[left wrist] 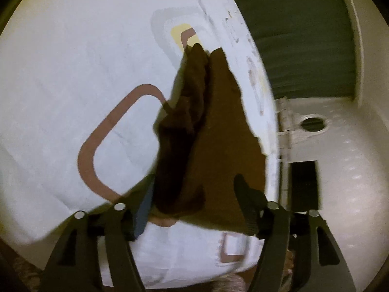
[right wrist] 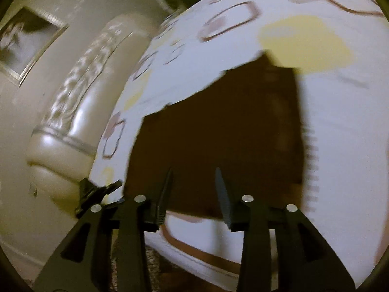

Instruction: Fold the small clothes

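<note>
A small brown garment (left wrist: pixel 218 131) lies on a white bed sheet (left wrist: pixel 73 73) with brown and yellow rounded shapes. In the left wrist view it is bunched, with a darker fold on its left side. My left gripper (left wrist: pixel 194 194) is open, its fingers on either side of the garment's near end. In the right wrist view the same garment (right wrist: pixel 231 126) lies spread flat on the sheet (right wrist: pixel 340 146). My right gripper (right wrist: pixel 194 194) is open over its near edge and holds nothing.
The bed edge runs close to the garment on the right in the left wrist view, with a white cabinet (left wrist: pixel 340 146) and green curtain (left wrist: pixel 304 36) beyond. In the right wrist view, a padded cream headboard (right wrist: pixel 73 121) and a framed picture (right wrist: pixel 26 43) stand left.
</note>
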The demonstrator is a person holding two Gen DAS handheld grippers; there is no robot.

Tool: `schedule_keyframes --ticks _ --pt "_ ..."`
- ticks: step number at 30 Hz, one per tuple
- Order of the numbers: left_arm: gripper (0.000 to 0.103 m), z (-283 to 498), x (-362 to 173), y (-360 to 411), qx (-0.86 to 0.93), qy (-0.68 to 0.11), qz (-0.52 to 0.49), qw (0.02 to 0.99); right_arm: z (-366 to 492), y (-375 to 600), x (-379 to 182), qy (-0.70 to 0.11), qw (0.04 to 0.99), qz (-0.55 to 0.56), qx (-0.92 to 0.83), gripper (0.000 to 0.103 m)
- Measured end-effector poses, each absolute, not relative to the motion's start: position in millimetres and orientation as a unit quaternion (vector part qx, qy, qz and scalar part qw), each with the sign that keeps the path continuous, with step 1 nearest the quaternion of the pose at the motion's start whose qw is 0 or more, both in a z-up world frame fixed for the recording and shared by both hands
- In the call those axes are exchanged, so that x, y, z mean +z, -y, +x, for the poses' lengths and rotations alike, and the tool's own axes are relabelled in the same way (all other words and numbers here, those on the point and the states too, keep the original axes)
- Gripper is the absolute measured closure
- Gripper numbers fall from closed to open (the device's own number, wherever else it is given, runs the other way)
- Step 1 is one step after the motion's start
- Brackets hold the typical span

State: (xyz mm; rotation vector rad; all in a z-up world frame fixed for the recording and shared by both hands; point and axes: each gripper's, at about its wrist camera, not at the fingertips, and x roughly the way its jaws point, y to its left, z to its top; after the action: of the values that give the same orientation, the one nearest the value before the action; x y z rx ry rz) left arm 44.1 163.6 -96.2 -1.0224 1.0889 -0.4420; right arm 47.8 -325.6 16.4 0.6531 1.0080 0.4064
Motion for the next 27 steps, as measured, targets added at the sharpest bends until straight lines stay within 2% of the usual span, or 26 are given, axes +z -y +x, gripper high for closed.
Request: schedule_keyframes --ticks 7,9,12,19,25,26,27 --pt "0.036 62 -94 -182 -0.213 -0.498 -0.485 0.687 67 250 26 -0.484 0.793 0.283 0.238 0.065" --pt "0.031 60 -90 -193 -0.194 -0.513 -0.464 0.696 64 240 28 -0.487 0.790 0.277 0.249 0.065" --pt "0.030 57 -94 -200 -0.190 -0.531 -0.472 0.678 61 234 28 -0.491 0.791 0.267 0.250 0.062" --pt "0.023 67 -88 -164 -0.176 -0.551 -0.425 0.696 59 226 15 -0.502 0.775 0.291 0.249 0.062" --pt "0.023 80 -93 -148 -0.194 -0.545 -0.444 0.684 55 216 11 -0.506 0.770 0.291 0.258 0.061" --pt "0.025 80 -93 -146 -0.195 -0.545 -0.447 0.682 56 213 10 -0.508 0.769 0.288 0.259 0.061" --pt "0.030 81 -94 -145 -0.197 -0.543 -0.449 0.681 57 211 9 -0.510 0.768 0.287 0.259 0.061"
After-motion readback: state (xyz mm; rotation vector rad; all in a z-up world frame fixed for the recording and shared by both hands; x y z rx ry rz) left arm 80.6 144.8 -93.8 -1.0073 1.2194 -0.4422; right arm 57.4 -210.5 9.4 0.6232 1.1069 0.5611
